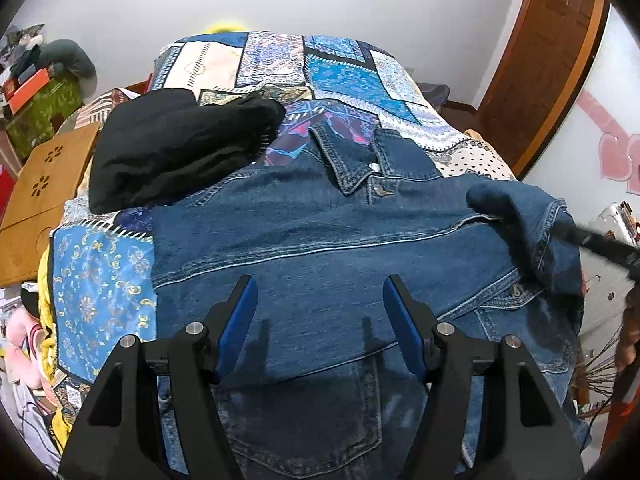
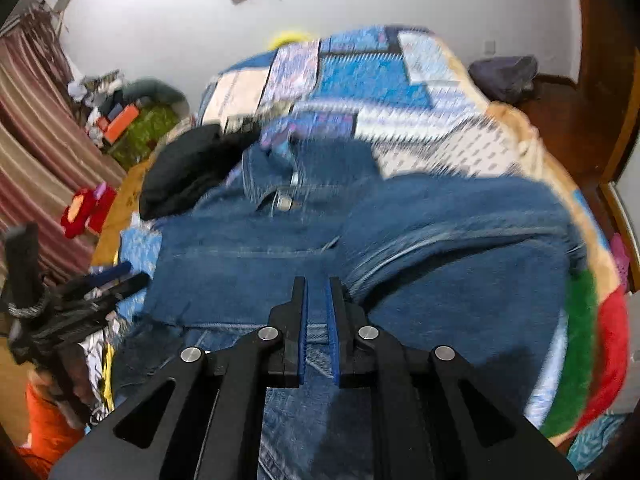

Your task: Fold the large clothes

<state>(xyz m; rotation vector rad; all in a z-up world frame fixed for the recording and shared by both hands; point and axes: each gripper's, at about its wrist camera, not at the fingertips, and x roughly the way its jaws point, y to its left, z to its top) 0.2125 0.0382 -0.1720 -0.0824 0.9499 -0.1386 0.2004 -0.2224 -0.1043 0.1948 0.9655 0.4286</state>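
From my left wrist camera, the left gripper hangs above the denim jacket with its blue-padded fingers spread wide apart and nothing between them. The jacket lies across the near part of the bed, on a blue patchwork bedspread, collar pointing away from me and a metal button showing just below it. On the right side of the jacket, a sleeve is lifted and folded over towards the body; a dark blurred shape at its far right edge looks like the right gripper, though I cannot make out its tips here. A black garment sits bunched up beside the jacket's left shoulder, touching it. A wooden lap table lies off the bed's left edge, and a brown door stands at the right.

From my right wrist camera, which is heavily motion-blurred, the right gripper has its fingers drawn nearly together, with a narrow strip of denim showing in the gap; I cannot tell for certain that it is pinching the cloth. The jacket's sleeve bulges up just right of the fingertips. The left gripper shows at the left edge, beside the jacket's hem.
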